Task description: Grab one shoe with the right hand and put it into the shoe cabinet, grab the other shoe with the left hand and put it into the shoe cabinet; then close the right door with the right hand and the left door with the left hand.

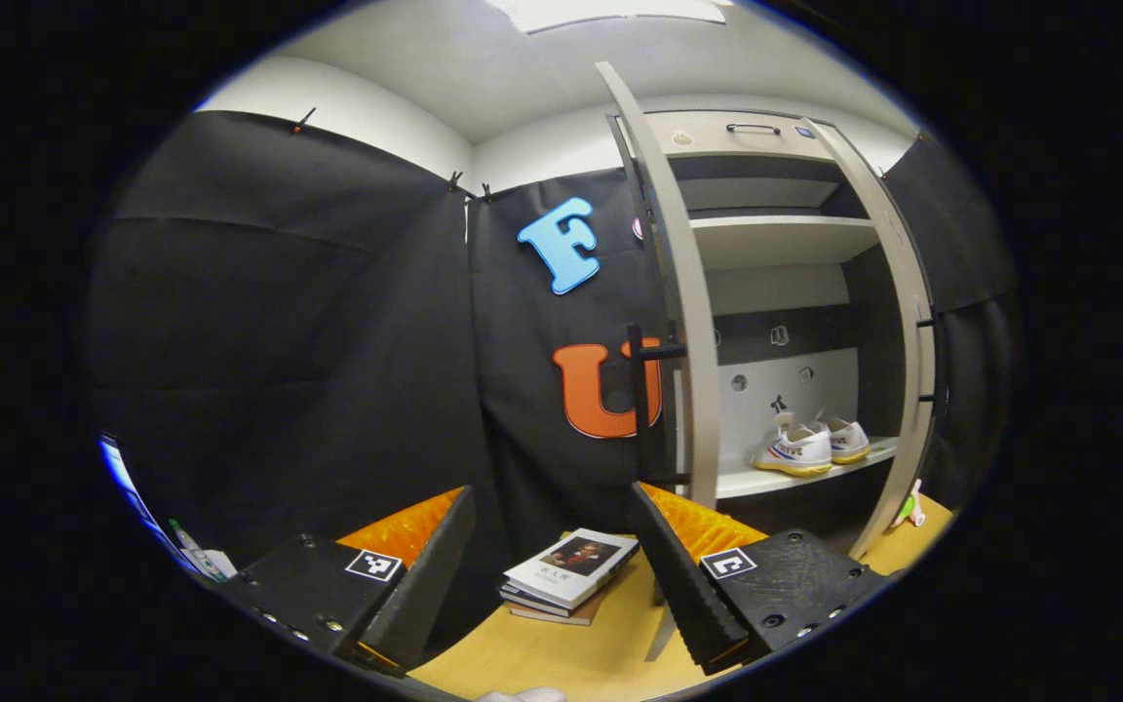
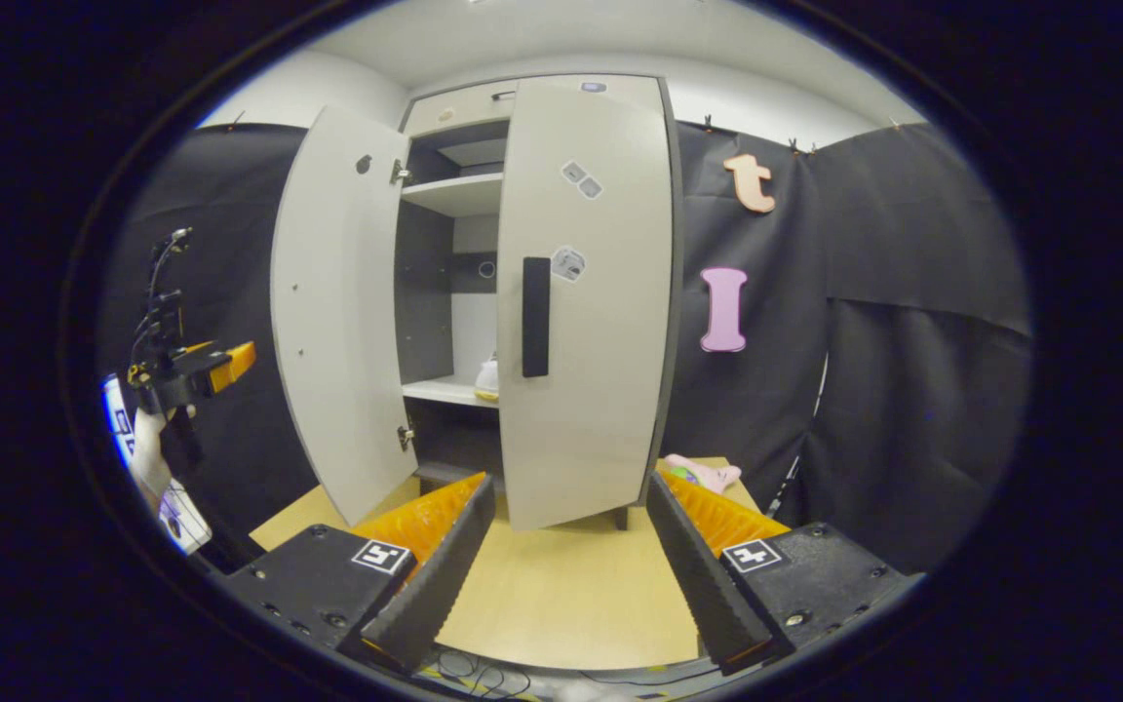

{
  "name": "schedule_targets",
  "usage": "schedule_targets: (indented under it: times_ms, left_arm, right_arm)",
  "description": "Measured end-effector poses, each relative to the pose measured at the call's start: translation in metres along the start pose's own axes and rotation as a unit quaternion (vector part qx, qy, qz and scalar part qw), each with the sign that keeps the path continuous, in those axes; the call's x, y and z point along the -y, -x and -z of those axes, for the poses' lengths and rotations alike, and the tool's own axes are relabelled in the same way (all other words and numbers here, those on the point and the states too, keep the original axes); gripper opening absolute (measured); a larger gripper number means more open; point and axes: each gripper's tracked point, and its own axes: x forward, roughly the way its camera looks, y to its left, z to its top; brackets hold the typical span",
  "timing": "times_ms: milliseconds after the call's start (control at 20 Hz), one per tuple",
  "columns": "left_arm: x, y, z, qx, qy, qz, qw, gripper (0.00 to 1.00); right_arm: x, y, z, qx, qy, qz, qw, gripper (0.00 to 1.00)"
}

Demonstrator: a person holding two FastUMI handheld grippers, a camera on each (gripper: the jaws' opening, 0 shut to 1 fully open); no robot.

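Both white canvas shoes (image 1: 808, 447) sit on the grey shoe cabinet's (image 1: 776, 234) lower shelf, at three o'clock, half hidden by its right door (image 2: 586, 302) in the right gripper view. Left gripper (image 1: 555, 570) and right gripper (image 2: 569, 561) spread, empty.

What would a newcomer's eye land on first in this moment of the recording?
Probably the tall pale grey shoe cabinet against the black cloth wall, its left door swung wide and its right door nearly shut. Next, the pair of white sneakers on a lower shelf inside. Then the stack of books on the wooden floor between the left gripper's open fingers.
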Motion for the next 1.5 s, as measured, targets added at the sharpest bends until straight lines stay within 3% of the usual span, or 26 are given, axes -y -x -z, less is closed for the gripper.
schedule_targets:
  times_ms: [250,550,800,1500]
  left_arm:
    - [-0.005,-0.044,0.007,-0.014,0.009,-0.005,1.000,0.95]
    - [0.003,-0.052,0.004,-0.008,0.027,0.009,1.000,0.94]
    - [0.011,-0.045,-0.002,-0.004,-0.013,0.004,1.000,0.90]
    - [0.102,-0.026,-0.011,0.006,0.006,0.080,0.997,0.87]
  right_arm:
    - [0.016,0.015,0.005,-0.006,0.001,0.027,1.000,1.00]
    - [0.023,0.018,0.013,-0.014,-0.006,0.030,0.999,1.00]
    - [0.020,0.016,0.016,-0.015,-0.009,0.017,1.000,0.99]
    - [0.028,0.010,0.011,-0.009,0.003,0.009,1.000,0.99]
